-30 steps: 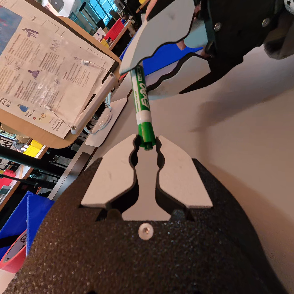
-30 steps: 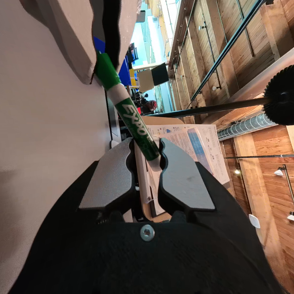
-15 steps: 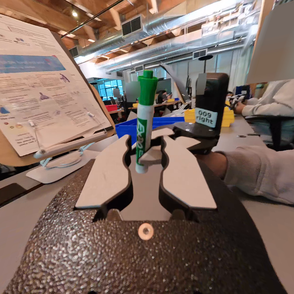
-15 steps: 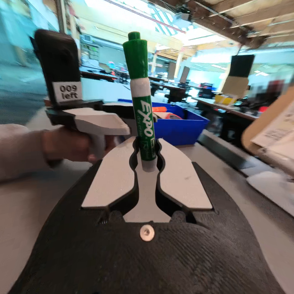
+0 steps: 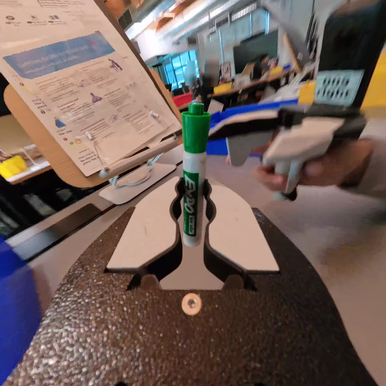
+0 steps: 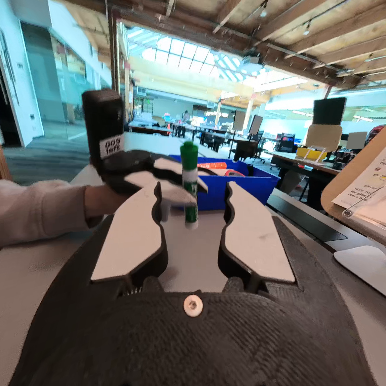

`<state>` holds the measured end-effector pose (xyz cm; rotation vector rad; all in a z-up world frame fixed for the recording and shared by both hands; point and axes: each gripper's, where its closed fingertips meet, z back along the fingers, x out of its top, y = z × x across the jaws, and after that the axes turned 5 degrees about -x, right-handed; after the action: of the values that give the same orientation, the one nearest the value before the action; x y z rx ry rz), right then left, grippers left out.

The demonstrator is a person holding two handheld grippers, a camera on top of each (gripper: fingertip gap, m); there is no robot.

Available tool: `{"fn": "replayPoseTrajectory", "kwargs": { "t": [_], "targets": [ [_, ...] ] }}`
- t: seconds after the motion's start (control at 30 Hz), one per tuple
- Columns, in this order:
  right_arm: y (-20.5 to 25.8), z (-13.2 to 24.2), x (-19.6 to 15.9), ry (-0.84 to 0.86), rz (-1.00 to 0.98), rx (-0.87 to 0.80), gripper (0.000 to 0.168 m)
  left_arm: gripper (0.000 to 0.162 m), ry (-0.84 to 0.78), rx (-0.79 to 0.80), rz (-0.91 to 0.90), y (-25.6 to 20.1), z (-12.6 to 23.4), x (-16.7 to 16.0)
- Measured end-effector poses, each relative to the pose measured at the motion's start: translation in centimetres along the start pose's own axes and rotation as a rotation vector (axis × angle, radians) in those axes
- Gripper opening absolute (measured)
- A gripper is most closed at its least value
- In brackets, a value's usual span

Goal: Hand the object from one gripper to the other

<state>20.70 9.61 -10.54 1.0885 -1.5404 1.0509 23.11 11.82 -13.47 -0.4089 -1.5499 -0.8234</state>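
A green dry-erase marker [image 5: 193, 177] stands upright, cap up, between the fingers of my left gripper [image 5: 192, 183], which is shut on its lower barrel. My right gripper [image 6: 193, 186] is open, its fingers wide apart on either side of the marker [image 6: 189, 158] without touching it. In the left wrist view the right gripper [image 5: 221, 144] is blurred, to the right of the marker and clear of it, held by a hand [image 5: 313, 167]. The left gripper's black housing [image 6: 102, 117] shows in the right wrist view.
A document stand with a printed sheet [image 5: 83, 94] stands at the left on the grey table [image 5: 334, 240]; it also shows in the right wrist view [image 6: 355, 188]. A blue bin [image 6: 240, 186] sits behind the grippers. A blue object [image 5: 12, 302] is at the lower left. The gap from one gripper's tips to the other's is roughly 4 cm.
The right gripper has opened, let go of the marker and drawn back. The left gripper has closed on the marker and now holds it alone, upright.
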Motion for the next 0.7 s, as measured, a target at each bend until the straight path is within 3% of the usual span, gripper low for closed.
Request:
{"fn": "replayPoseTrajectory", "kwargs": {
  "t": [0.13,0.23,0.33,0.47,0.6,0.7],
  "targets": [
    [0.9,-0.5,-0.1,-0.022,0.015,0.020,0.041,0.020,0.117,-0.001,-0.195,-1.3,-0.9,-1.5],
    [1.2,-0.6,-0.3,-0.013,0.056,0.017,0.018,0.020,0.107,-0.039,-0.201,-2.3,-1.3,-1.3],
    [1.0,-0.5,0.2,-0.008,0.020,0.029,0.018,0.020,0.054,-0.056,-0.171,-2.5,-1.2,-0.6],
    [0.9,0.3,2.1,-0.127,-0.166,0.111,0.018,0.034,-0.028,-0.142,-0.065,-3.2,-0.7,0.2],
    [1.5,2.5,3.9,-0.220,-0.255,0.299,0.018,0.032,-0.069,-0.420,0.203,-5.4,0.5,1.0],
    [2.4,3.9,3.8,-0.182,-0.197,0.406,0.018,0.031,-0.093,-0.582,0.305,-6.8,1.7,1.9]
  ]
}}
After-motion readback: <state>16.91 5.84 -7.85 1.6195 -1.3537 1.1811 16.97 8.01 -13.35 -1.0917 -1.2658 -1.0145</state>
